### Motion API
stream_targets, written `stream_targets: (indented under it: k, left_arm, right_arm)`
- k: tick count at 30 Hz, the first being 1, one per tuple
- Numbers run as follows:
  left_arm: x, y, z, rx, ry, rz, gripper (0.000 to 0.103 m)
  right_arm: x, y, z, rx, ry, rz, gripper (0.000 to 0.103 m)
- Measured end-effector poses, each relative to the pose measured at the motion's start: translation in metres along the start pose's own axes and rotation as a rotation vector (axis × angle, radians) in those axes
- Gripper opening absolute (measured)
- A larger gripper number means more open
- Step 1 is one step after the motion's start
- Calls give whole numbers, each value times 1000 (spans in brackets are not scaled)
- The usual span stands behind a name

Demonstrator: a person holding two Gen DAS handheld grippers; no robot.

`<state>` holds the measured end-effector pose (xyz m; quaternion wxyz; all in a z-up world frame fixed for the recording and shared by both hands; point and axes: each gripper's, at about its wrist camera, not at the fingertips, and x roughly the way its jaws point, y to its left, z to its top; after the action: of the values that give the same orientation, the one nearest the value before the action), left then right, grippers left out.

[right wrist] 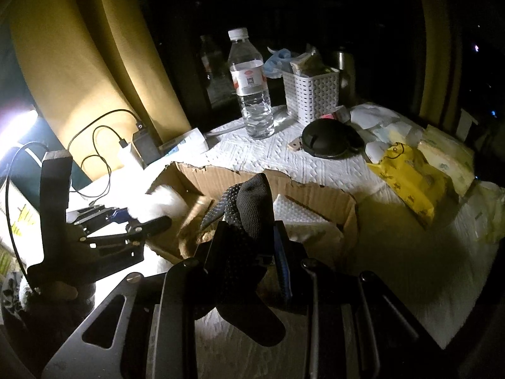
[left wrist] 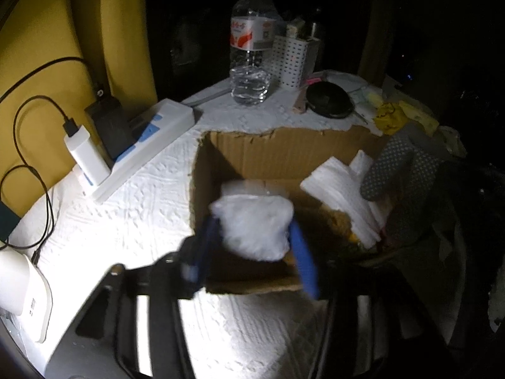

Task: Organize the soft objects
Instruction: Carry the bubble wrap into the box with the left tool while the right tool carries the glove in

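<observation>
An open cardboard box point(left wrist: 277, 148) sits on the white-covered table; it also shows in the right wrist view point(right wrist: 315, 194). My left gripper point(left wrist: 255, 237) is shut on a white fluffy wad point(left wrist: 252, 224) and holds it over the box's near left part. In the right wrist view this gripper point(right wrist: 139, 218) and the wad point(right wrist: 161, 203) are at the box's left edge. My right gripper point(right wrist: 249, 240) is shut on a dark dotted sock point(right wrist: 249, 208) over the box's near edge; the sock point(left wrist: 397, 167) also hangs at the box's right side. White foam sheets point(left wrist: 341, 189) lie inside the box.
A water bottle point(left wrist: 251, 44) and a white perforated basket point(left wrist: 288, 63) stand at the back. A black round case point(left wrist: 329, 99) and yellow packets point(right wrist: 407, 180) lie behind and right of the box. A power strip with chargers point(left wrist: 126, 148) lies at the left.
</observation>
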<state>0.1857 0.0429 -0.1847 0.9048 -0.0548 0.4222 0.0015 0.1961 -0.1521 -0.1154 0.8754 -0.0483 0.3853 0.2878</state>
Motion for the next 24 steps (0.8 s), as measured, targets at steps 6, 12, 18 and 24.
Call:
stream_targets:
  k: [6, 12, 18, 24]
  left_arm:
    - [-7, 2, 0, -3, -7, -8, 53]
    - [-12, 6, 1, -9, -15, -15, 53]
    - [-14, 7, 2, -10, -17, -26, 53]
    - [-17, 14, 2, -27, -19, -20, 53]
  right_arm:
    - [9, 6, 8, -15, 2, 8, 29]
    - [22, 15, 15, -32, 13, 22, 29]
    - [42, 28, 23, -53, 30, 43, 29]
    - [64, 39, 29, -67, 51, 61, 29]
